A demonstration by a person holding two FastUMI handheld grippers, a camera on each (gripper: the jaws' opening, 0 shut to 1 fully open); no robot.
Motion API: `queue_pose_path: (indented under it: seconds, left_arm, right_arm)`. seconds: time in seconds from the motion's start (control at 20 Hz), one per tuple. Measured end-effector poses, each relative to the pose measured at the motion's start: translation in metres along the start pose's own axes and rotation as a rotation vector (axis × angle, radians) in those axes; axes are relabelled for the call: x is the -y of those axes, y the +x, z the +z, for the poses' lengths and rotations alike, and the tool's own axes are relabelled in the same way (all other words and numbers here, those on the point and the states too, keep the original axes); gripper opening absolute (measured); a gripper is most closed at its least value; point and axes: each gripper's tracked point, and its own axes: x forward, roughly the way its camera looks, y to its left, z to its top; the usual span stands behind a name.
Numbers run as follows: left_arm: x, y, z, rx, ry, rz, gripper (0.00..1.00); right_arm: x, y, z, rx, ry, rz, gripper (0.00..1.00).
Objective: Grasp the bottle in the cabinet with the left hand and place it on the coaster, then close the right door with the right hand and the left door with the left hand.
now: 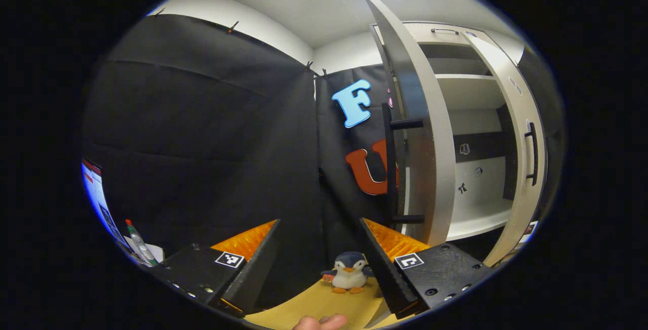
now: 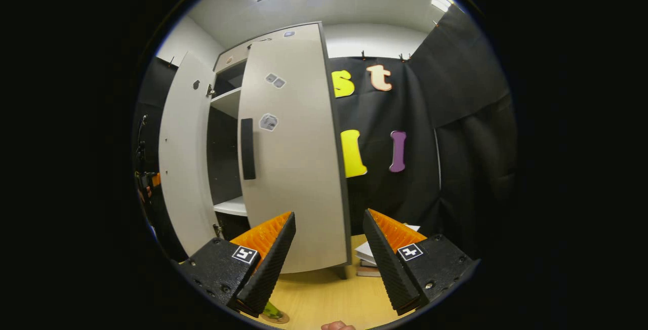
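Observation:
The cabinet (image 1: pixel 471 92) stands with both doors swung out; its shelves (image 1: pixel 476 226) look bare. In the left gripper view the left door (image 1: pixel 422 132) is edge-on with a dark bar handle (image 1: pixel 390 168), and the right door (image 1: pixel 519 132) is beyond it. My left gripper (image 1: pixel 319 264) is open, short of the left door. At the far left stands a slim bottle (image 1: pixel 137 241) with a green label. In the right gripper view my right gripper (image 2: pixel 326 259) is open before the right door (image 2: pixel 293 158). A green bottle base (image 2: pixel 272 312) rests on a round coaster (image 2: pixel 279 318) under its left finger.
A penguin plush (image 1: pixel 349 272) sits on the wooden tabletop (image 1: pixel 309 302) between the left fingers. Stacked books (image 2: pixel 372 259) lie right of the cabinet's foot. A lit screen (image 1: pixel 96 193) stands at the far left. A fingertip (image 1: pixel 321 322) shows at the bottom edge.

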Motion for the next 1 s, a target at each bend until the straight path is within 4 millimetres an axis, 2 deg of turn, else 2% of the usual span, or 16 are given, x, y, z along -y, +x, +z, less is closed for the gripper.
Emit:
queue_pose_path:
  seconds: [0.15, 0.25, 0.35, 0.5, 0.55, 0.6, 0.7, 0.8, 0.9, 1.0]
  left_arm:
    - [0.015, -0.008, 0.001, -0.016, -0.021, -0.036, 0.92]
    - [0.034, -0.015, 0.001, -0.030, -0.029, -0.087, 0.92]
    - [0.062, -0.022, 0.003, -0.046, -0.036, -0.165, 0.92]
    - [0.111, -0.027, 0.012, -0.016, -0.041, -0.301, 0.92]
    - [0.129, -0.026, 0.014, -0.010, -0.042, -0.338, 0.99]
    - [0.143, -0.026, 0.016, -0.006, -0.044, -0.369, 0.99]
    - [0.157, -0.025, 0.021, 0.015, -0.047, -0.396, 0.97]
    - [0.172, -0.028, 0.026, 0.024, -0.063, -0.428, 0.95]
    - [0.179, -0.032, 0.024, 0.030, -0.079, -0.440, 0.96]
    - [0.183, -0.036, 0.018, 0.027, -0.090, -0.443, 0.96]
  right_arm:
    - [0.009, -0.001, 0.005, 0.007, -0.019, -0.024, 0.83]
    - [0.013, -0.005, 0.013, 0.023, -0.013, -0.036, 0.83]
    - [0.018, -0.012, 0.022, 0.041, -0.008, -0.048, 0.83]
    - [0.026, -0.019, 0.024, 0.038, -0.018, -0.079, 0.82]
    - [0.026, -0.022, 0.028, 0.039, -0.012, -0.082, 0.82]
    - [0.025, -0.026, 0.031, 0.046, -0.003, -0.083, 0.83]
    - [0.024, -0.026, 0.040, 0.068, 0.003, -0.085, 0.83]
    - [0.032, -0.030, 0.044, 0.079, -0.021, -0.107, 0.82]
    - [0.035, -0.041, 0.046, 0.091, -0.030, -0.123, 0.82]
    - [0.033, -0.043, 0.045, 0.087, -0.028, -0.121, 0.83]
